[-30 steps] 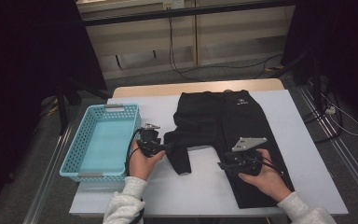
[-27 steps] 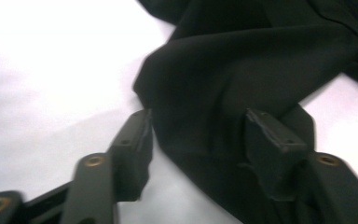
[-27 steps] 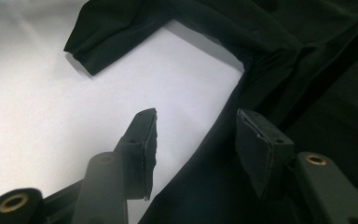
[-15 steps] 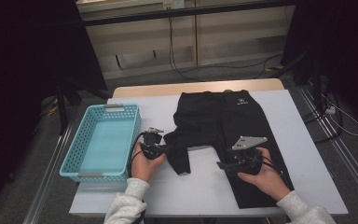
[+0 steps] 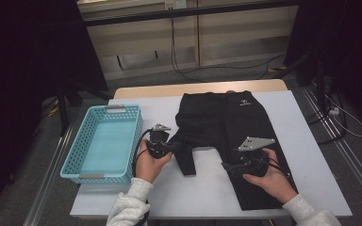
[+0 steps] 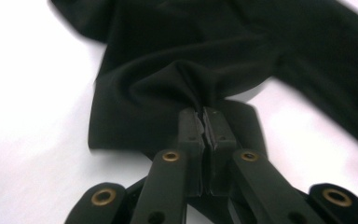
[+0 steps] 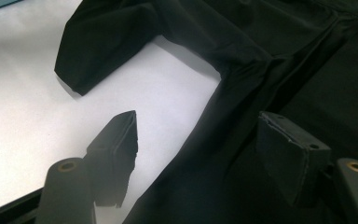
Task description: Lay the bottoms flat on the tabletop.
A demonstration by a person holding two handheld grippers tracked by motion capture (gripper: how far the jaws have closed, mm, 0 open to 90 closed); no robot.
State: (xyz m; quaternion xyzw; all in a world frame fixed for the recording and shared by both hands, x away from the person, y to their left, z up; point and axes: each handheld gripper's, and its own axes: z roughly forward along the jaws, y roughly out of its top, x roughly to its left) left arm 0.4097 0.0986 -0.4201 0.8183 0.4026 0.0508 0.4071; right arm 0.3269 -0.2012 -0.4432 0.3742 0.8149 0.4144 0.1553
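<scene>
Black trousers [image 5: 231, 127] lie flat on the white table [image 5: 311, 188], beside the blue basket [image 5: 104, 141]. The left gripper [image 6: 204, 122] has just been closing and now pinches a fold of 1 leg's cloth. The right gripper [image 7: 200, 140] has just been opening; its jaws stand wide over the other leg's edge, touching nothing. This looks like the start of folding; next, the right should probably grip too.

We see bare white table [image 5: 207, 188] between the black trousers' [image 5: 226, 122] two legs and along the near edge; the blue basket [image 5: 104, 141] blocks the left side.
</scene>
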